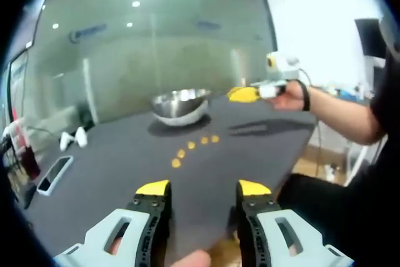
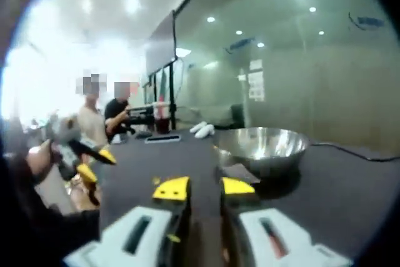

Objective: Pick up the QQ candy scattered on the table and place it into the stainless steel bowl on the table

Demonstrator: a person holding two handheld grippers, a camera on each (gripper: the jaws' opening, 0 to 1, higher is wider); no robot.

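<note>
The bowl [image 1: 180, 105] sits on the dark table [image 1: 112, 161], and it is the thing to steer by. Four small yellow candies [image 1: 191, 146] lie in a short row on the table, just in front of the bowl on the side nearer the left gripper [image 1: 204, 187]. That gripper hangs low over the near part of the table with its jaws wide apart and nothing between them. The right gripper [image 2: 204, 188] is held up near the bowl; seen from the left gripper view, its yellow tips [image 1: 244, 94] sit close together just to one side of the bowl's rim. In its own view the jaws stand a small way apart, and I cannot see a candy in them. It looks like one picking step is about to start, with candies yet to be picked up. Next, a gripper should go down over one candy, with a jaw on each side, then close softly, lift, and carry it over the bowl. There is a lot of bare table around the candies. Far from the bowl lie a phone [image 1: 54, 174] and two small white things [image 1: 74, 138]. The table edge [image 1: 275, 179] runs close beside the candies, so a knocked candy could roll off.
</note>
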